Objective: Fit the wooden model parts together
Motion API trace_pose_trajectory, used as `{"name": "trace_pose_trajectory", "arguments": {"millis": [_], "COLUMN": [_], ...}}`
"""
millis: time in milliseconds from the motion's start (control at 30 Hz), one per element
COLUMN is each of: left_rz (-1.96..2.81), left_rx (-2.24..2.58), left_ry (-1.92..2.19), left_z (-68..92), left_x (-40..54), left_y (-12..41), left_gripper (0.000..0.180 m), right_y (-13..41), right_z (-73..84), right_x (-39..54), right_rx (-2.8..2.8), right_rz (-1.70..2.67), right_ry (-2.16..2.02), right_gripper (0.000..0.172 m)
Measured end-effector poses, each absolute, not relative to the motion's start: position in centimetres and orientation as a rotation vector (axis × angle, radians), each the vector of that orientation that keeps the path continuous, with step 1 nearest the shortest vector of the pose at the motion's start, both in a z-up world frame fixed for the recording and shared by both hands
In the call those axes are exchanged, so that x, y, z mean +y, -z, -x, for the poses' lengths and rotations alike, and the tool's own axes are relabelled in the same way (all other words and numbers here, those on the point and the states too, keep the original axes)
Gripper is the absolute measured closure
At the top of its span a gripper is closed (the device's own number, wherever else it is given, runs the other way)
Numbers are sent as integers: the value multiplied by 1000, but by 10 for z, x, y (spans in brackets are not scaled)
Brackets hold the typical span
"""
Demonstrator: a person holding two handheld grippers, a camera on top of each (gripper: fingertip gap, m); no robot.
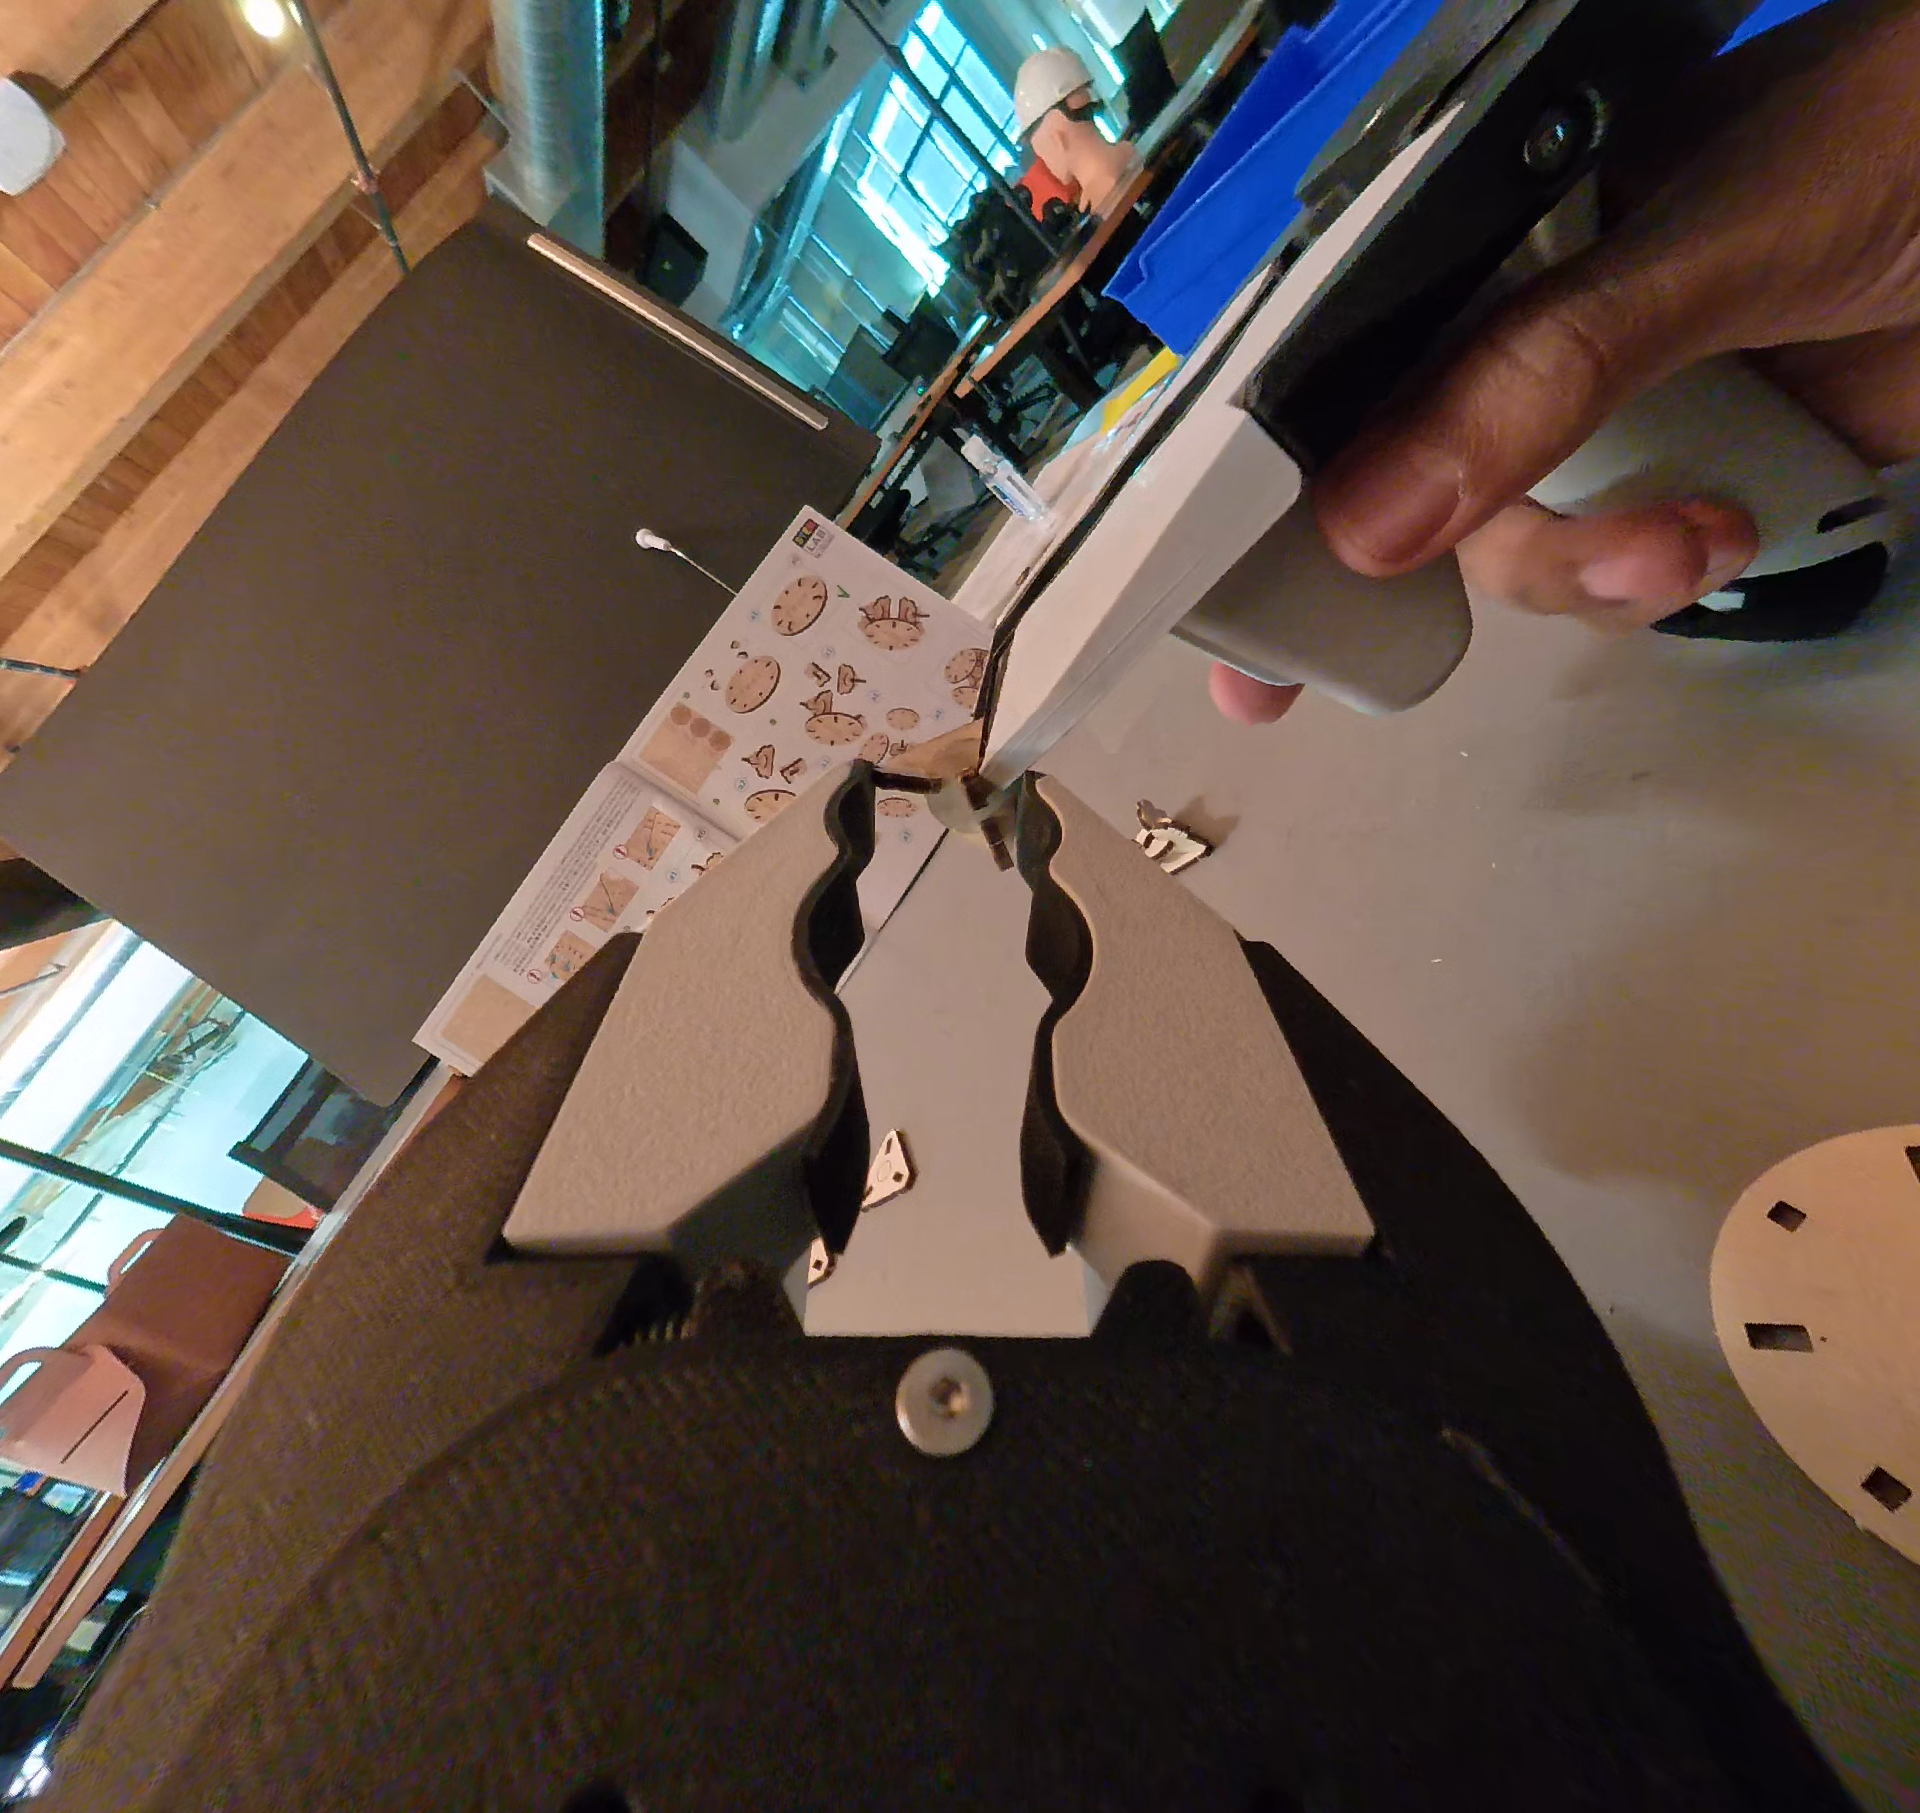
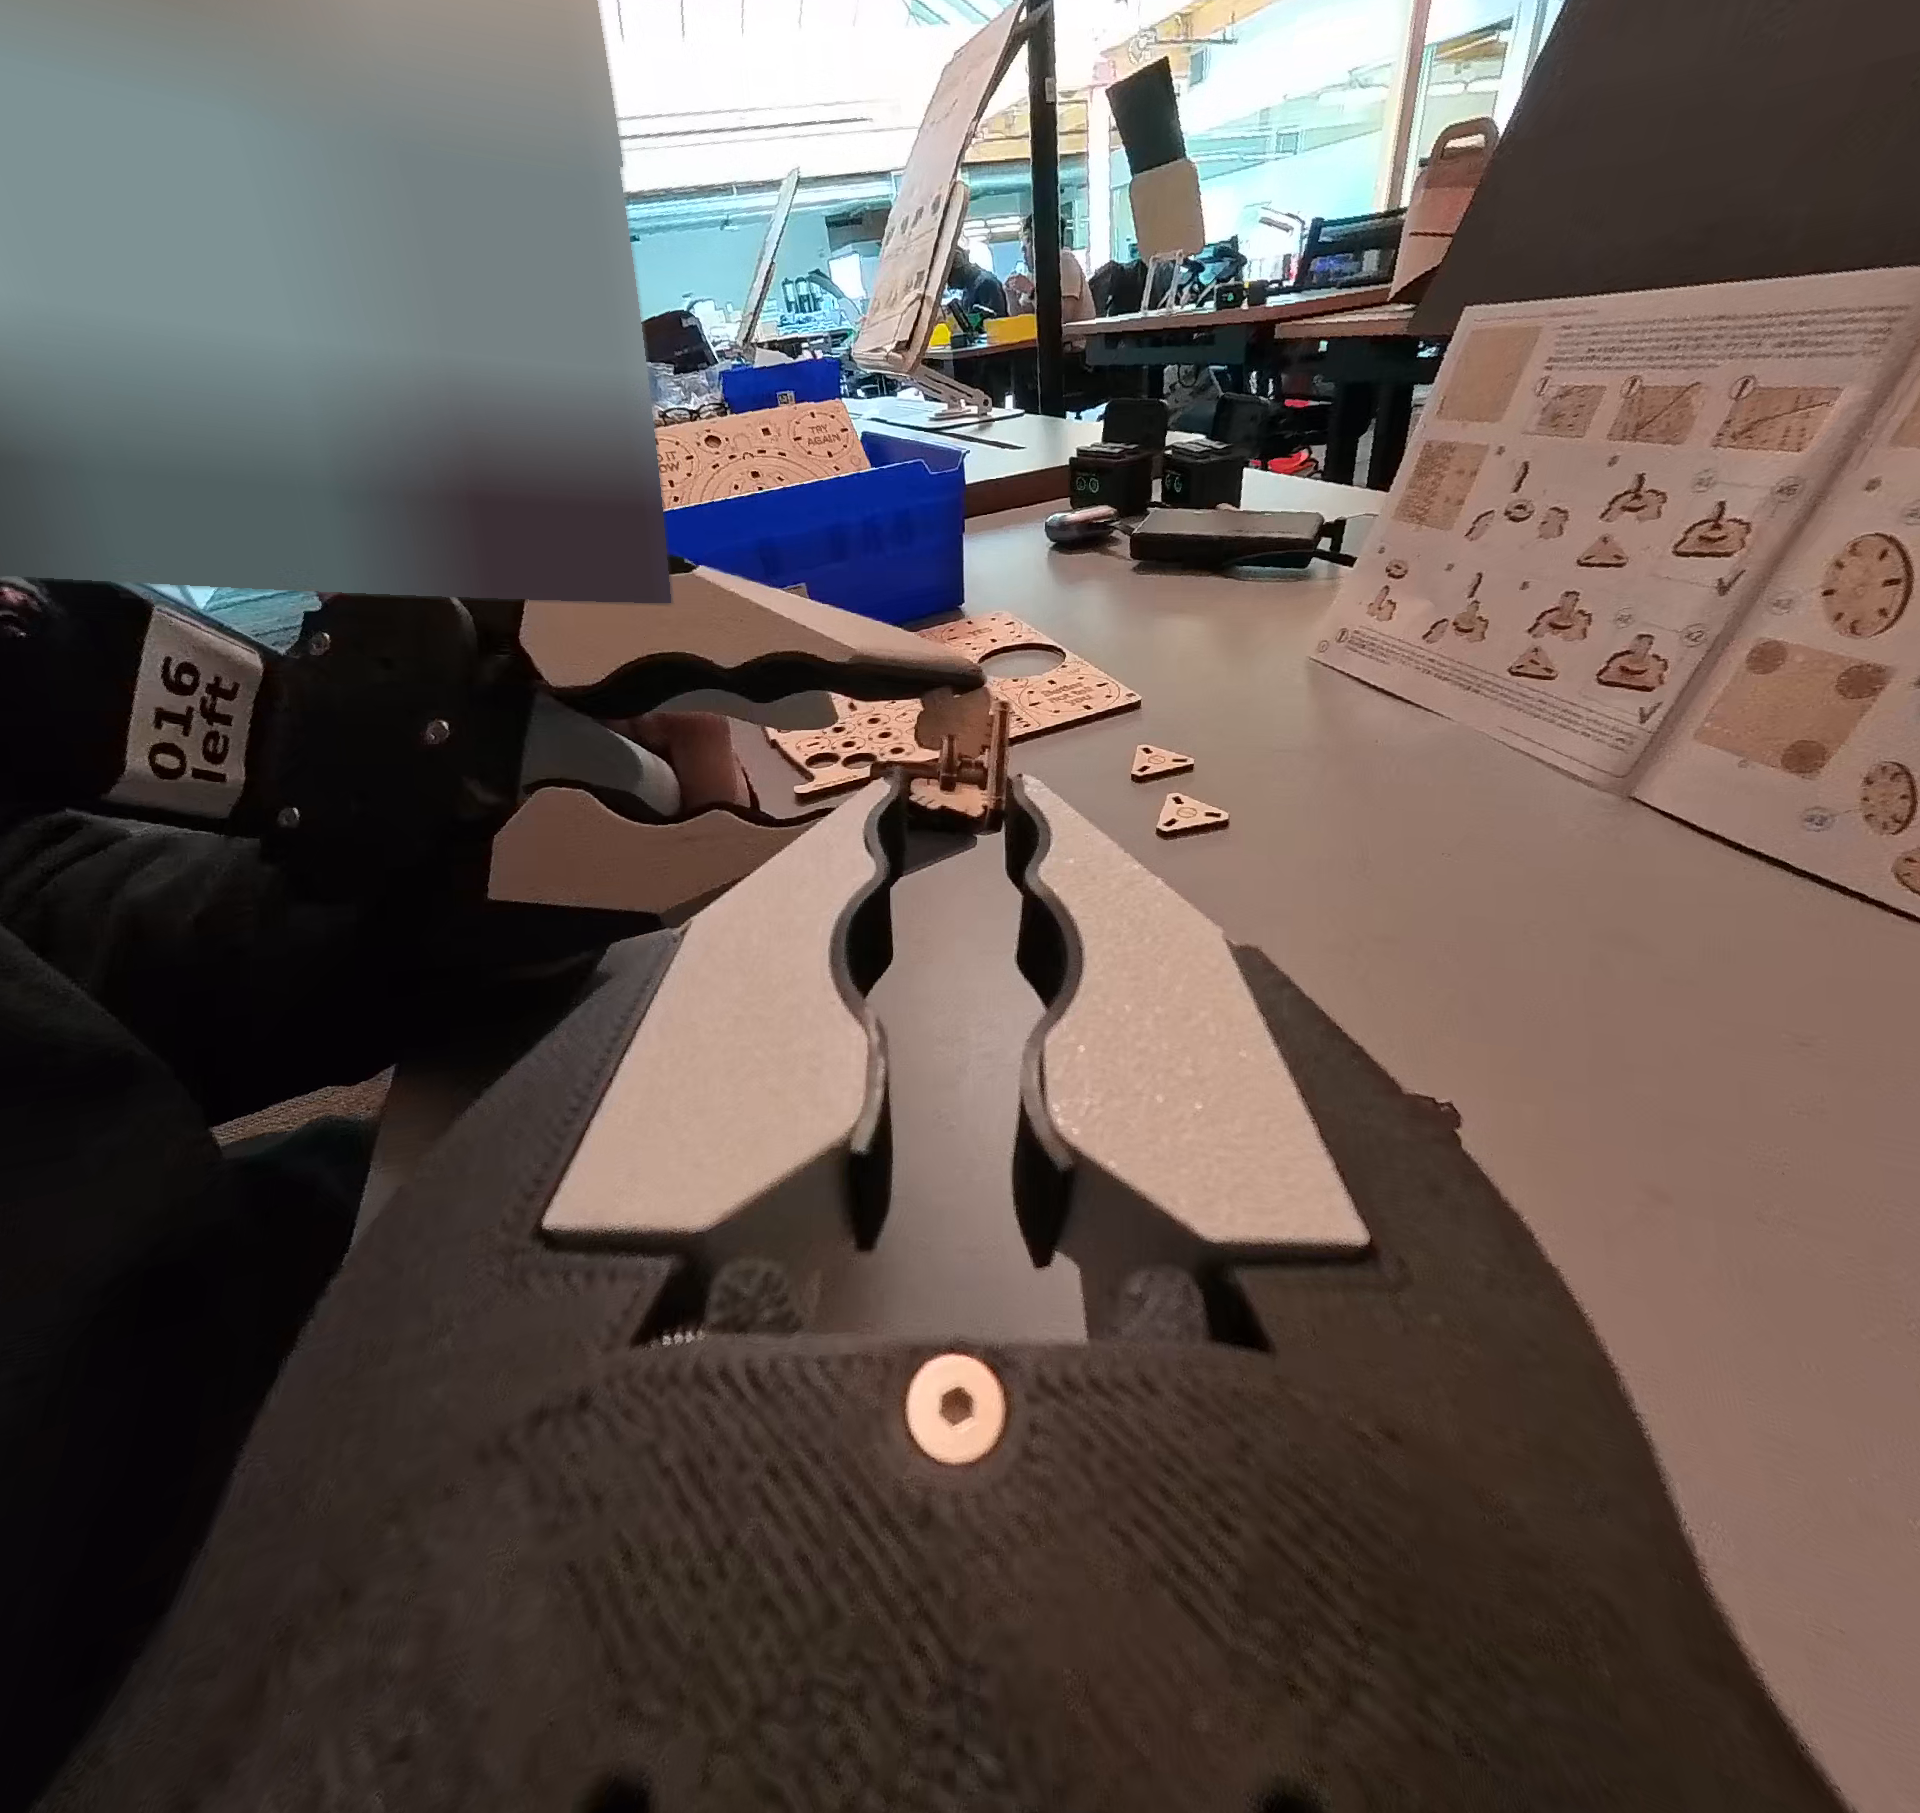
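My right gripper (image 2: 951, 813) and my left gripper (image 1: 940, 807) both clamp one small pale laser-cut plywood assembly (image 2: 961, 771), meeting it crosswise above the grey table (image 2: 1455, 932). Its flat plate stands upright. Beyond lies a perforated plywood sheet (image 2: 1060, 698).

each camera sits on its own gripper and looks forward along the two fingers, very close to the tips. the left view is tipped on its side, so the table (image 1: 1558, 932) stands on the right. the right view is level, low over the table (image 2: 1455, 932). both see the same small wooden piece (image 1: 940, 776) (image 2: 961, 761), the booklet (image 1: 727, 776) (image 2: 1621, 558) and the other gripper.
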State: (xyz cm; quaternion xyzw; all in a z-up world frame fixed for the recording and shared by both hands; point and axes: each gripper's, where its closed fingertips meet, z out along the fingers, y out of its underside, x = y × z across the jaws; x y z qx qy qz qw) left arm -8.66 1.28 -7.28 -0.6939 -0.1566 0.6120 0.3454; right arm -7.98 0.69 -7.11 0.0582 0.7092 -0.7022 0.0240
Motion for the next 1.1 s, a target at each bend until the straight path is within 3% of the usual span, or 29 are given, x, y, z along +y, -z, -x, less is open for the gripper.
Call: {"name": "trace_pose_trajectory", "arguments": {"millis": [433,567,700,833,1000,1100], "left_rz": [1802,1701,1613,1508,1312,1252], "left_rx": [-392,-400,-317,-367,-530,-542], "left_ry": [-1575,-1541,-1393,-1147,-629,-266], "left_z": [86,83,68,61,63,58], "left_x": [17,19,32,33,15,15], "left_y": [74,64,56,46,36,41], "left_gripper": [155,156,180,164,107,128], "right_y": [74,65,54,52,57,59], "right_z": [79,81,88,88,83,72], "right_x": [11,14,21,23,19,16], "right_rx": [2149,2255,2273,2283,2325,2336], "right_rz": [-230,-176,-182,-174,-119,-27], "right_ry": [2027,2163,2274,2299,2265,2246], "right_gripper": [155,155,156,156,156,156]}}
